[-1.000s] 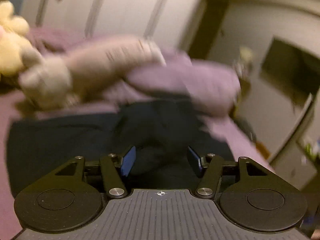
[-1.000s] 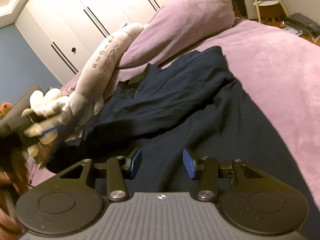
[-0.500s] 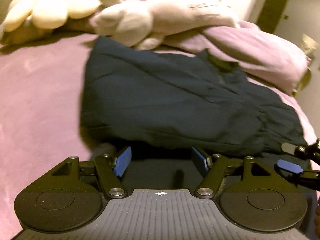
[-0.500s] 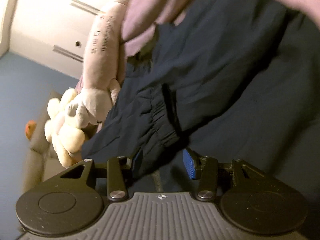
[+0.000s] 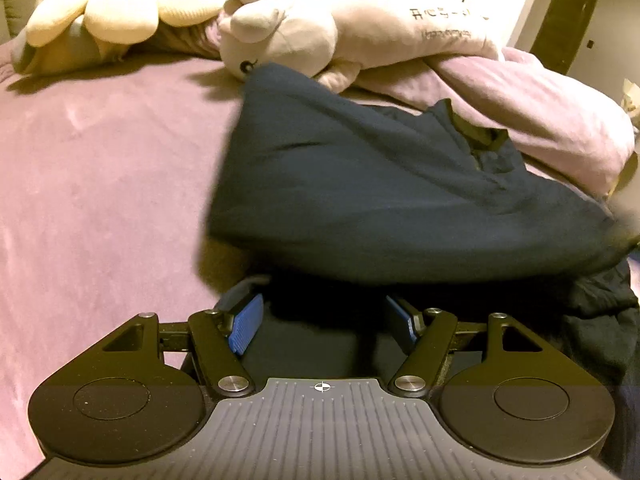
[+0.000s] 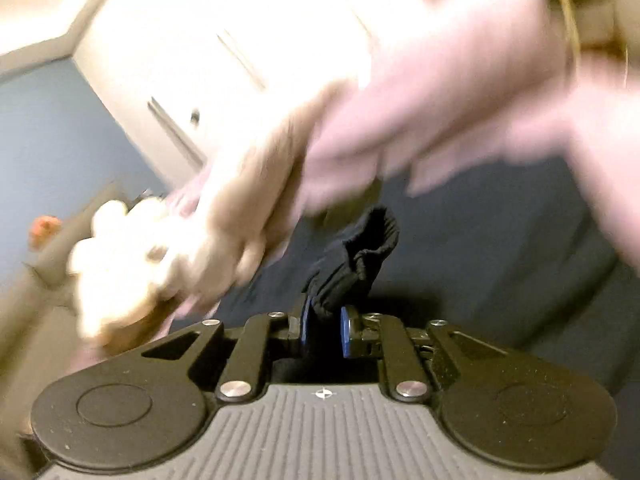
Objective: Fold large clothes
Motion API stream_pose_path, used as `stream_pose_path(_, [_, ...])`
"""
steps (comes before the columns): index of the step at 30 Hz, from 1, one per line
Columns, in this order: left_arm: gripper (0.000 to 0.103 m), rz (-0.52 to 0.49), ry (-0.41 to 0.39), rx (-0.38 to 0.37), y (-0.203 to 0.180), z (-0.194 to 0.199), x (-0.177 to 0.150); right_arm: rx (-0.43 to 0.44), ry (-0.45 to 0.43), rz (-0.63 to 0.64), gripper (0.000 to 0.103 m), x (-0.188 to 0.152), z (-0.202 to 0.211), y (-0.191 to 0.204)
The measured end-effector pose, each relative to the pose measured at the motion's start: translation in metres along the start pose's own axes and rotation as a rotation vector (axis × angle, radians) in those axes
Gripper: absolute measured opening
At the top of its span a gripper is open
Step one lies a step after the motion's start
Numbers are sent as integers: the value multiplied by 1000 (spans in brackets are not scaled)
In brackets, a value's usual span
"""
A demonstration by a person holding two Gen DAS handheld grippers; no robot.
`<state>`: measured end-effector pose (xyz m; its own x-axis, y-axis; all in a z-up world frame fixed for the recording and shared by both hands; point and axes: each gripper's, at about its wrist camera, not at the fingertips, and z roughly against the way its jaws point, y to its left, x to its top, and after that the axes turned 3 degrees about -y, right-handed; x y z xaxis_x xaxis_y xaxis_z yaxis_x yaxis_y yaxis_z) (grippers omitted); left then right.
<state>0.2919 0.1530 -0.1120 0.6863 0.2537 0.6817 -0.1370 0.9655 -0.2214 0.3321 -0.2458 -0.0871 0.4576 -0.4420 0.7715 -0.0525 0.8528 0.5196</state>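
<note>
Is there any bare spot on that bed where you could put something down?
Yes: the pink bedspread lies bare left of the dark garment, bordered behind by the yellow plush. The head of the bed is crowded: the pale plush animal touches the garment and the pink pillow. The right tongs pinch a ribbed cuff.

one dark garment (image 5: 380, 184), two plush toys (image 5: 320, 28), one pillow (image 5: 560, 120)

The garment (image 5: 380, 184) lies on the bed (image 5: 100, 184), before the plush toy (image 5: 320, 28), apparently touching it.
</note>
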Motion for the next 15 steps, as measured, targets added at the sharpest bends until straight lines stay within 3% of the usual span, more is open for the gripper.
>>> stream_pose_path(2, [72,-2,-3,20,-3,-2,2,-85,-80,58,14,15,10,-8])
stream_pose_path(3, [72,1,-1,26,-5,-5,3,-122,-73,45,14,21,8,-20])
stream_pose_path(8, [72,-5,11,28,-17,-11,2,-208,107,-138,15,13,-23,-94])
stream_pose_path(10, [72,-18,19,14,-21,-9,1,-232,134,-114,15,5,-29,-101])
stream_pose_path(15, [72,-21,24,-15,-21,1,9,-277,47,32,19,11,-26,-89])
